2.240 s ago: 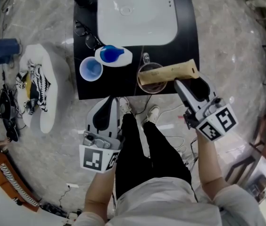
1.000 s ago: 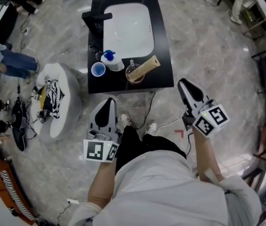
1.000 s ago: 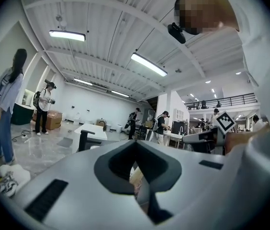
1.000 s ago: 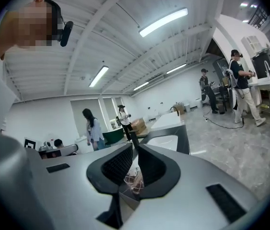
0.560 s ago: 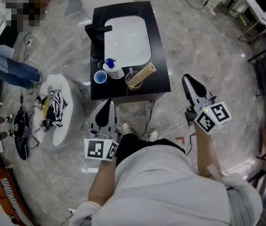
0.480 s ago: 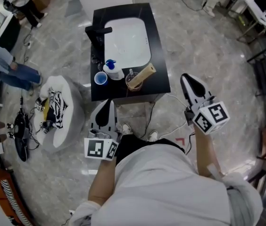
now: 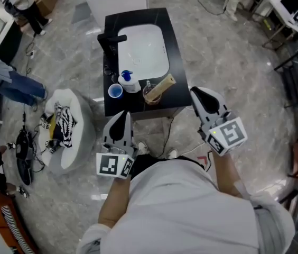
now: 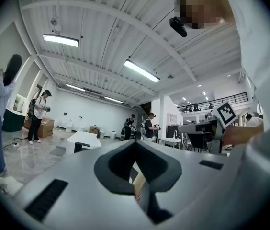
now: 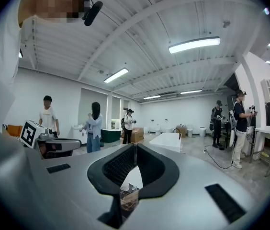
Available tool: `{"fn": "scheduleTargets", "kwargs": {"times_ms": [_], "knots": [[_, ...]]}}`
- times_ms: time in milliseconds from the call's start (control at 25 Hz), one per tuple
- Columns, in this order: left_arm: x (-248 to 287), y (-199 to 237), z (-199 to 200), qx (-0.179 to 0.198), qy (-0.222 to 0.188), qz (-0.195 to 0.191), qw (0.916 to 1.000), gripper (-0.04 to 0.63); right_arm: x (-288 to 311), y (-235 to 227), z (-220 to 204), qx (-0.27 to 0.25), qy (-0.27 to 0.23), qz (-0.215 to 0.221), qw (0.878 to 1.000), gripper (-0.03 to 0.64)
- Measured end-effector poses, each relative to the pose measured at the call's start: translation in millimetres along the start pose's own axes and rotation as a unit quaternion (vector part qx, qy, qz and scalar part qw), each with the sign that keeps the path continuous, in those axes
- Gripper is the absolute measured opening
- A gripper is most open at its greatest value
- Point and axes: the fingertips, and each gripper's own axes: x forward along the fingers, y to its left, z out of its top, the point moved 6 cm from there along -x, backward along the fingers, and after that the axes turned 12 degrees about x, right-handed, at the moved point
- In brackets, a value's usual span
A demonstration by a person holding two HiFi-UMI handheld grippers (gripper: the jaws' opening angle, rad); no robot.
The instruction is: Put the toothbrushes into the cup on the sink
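Observation:
A glass cup [image 7: 150, 94] stands on the front of the black sink stand [image 7: 177, 86], with a tan toothbrush pack [image 7: 162, 83] leaning out of it to the right. My left gripper [image 7: 120, 114] is shut and empty, held over the floor just in front of the stand. My right gripper [image 7: 194, 91] is shut and empty too, level with the stand's front right corner and apart from the cup. In the right gripper view the cup [image 9: 127, 196] shows through the gap behind the shut jaws. The pack [image 8: 138, 186] shows the same way in the left gripper view.
A blue cup [image 7: 115, 91], a white soap bottle with a blue cap [image 7: 129, 81], a black faucet [image 7: 112, 38] and the white basin [image 7: 142, 49] share the stand. A white cushion with striped cloth [image 7: 64, 126] lies left. Cables trail on the floor. People stand around the room.
The right gripper has come away from the pack in the cup. The person has stepped back, so the sink looks smaller. Lately the right gripper has moved left toward the stand's corner.

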Motion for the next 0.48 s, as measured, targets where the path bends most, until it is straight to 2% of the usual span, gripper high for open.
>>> {"fn": "scheduleTargets", "kwargs": {"times_ms": [480], "knots": [[3.1,15.8,-3.1,0.0,-0.005,-0.009,0.9999,0.003,5.0,11.4,-8.7,-0.002,0.009,-0.013,1.0,0.048]]}}
